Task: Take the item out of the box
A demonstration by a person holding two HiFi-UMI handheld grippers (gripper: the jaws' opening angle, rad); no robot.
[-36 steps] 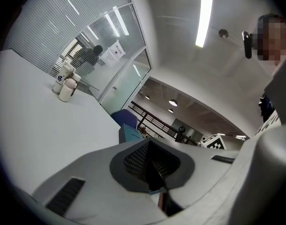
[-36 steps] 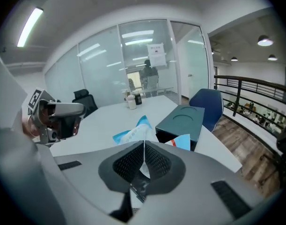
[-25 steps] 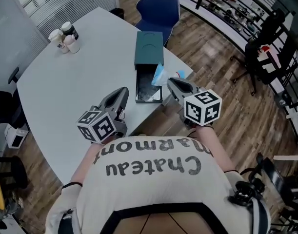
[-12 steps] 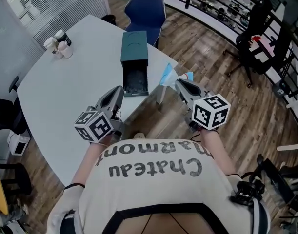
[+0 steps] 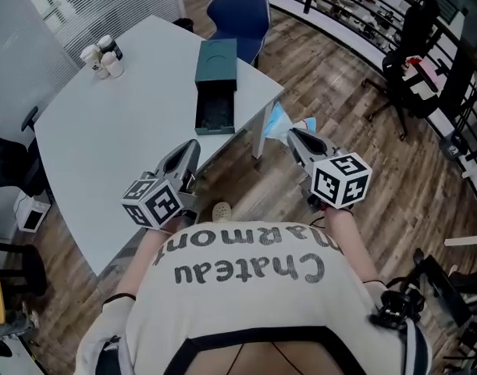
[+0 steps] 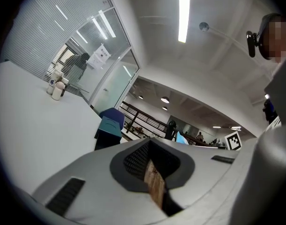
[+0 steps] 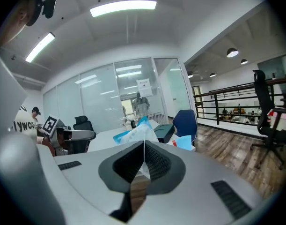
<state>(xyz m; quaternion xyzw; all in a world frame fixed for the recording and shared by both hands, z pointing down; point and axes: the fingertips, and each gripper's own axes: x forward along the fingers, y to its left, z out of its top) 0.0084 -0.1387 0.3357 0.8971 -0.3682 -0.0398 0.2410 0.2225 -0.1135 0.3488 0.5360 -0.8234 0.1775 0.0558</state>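
Holding item (image 5: 275, 123) in right gripper (image 5: 294, 135), pads clamped tight on its near edge. Reads as a flat light-blue-and-white packet, seen edge-on in right gripper view, rising straight out of the pinch. Sticks forward past the tips, away from person (image 5: 246, 287), toward box (image 5: 216, 61). In head view, spreads crosswise ahead of the tips, from beside table (image 5: 105, 131) edge on the left to a blue corner with a red mark on the right; can't fix long axis more exactly than that. Hangs off the table, over wood floor (image 5: 332, 61), just beside table's near right edge, apart from box. Sitting on table near that edge: dark teal box, long axis running away from person, tray (image 5: 215, 116) slid out at the near end, dark inside. Carrying left gripper (image 5: 191, 151) closed too, pads together, gripping nothing, over table's near edge, tips aimed roughly at box. Well apart from item, off to its left. Farther back on table, toward the far left corner: cluster of small bottles (image 5: 104, 53). Beyond box, off table's far side: blue chair (image 5: 240, 10).
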